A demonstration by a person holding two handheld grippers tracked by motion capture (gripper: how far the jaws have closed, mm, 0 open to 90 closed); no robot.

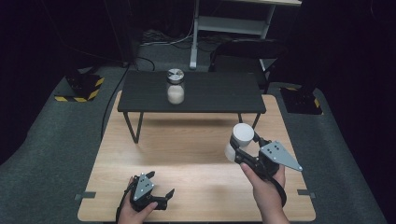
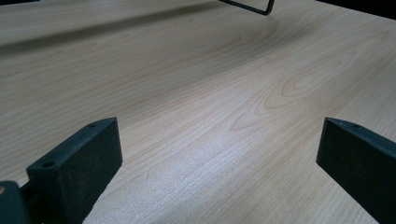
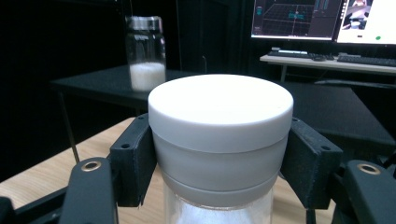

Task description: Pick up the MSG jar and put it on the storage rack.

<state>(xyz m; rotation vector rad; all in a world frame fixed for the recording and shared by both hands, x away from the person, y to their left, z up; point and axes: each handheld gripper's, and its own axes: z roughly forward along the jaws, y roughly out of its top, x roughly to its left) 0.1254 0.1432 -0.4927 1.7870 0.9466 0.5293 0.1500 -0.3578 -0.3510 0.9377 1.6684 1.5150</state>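
Observation:
My right gripper [image 1: 240, 145] is shut on a white-lidded jar [image 1: 241, 138] and holds it in the air above the right half of the wooden table [image 1: 187, 154]. In the right gripper view the jar's white lid [image 3: 220, 121] sits between the two black pads [image 3: 135, 158], with white powder showing in the glass below. My left gripper [image 1: 163, 197] rests low near the table's front left edge, open; its two pads [image 2: 79, 163] stand wide apart over bare wood. A second glass jar [image 1: 175, 86] with a metal lid and white powder stands on the small black table [image 1: 210, 93].
The black table stands on thin metal legs [image 1: 133, 126] across the far part of the wooden table. A desk with monitors [image 3: 322, 18] and a keyboard stands behind. Dark floor with yellow-black striped stands [image 1: 81, 88] surrounds the table.

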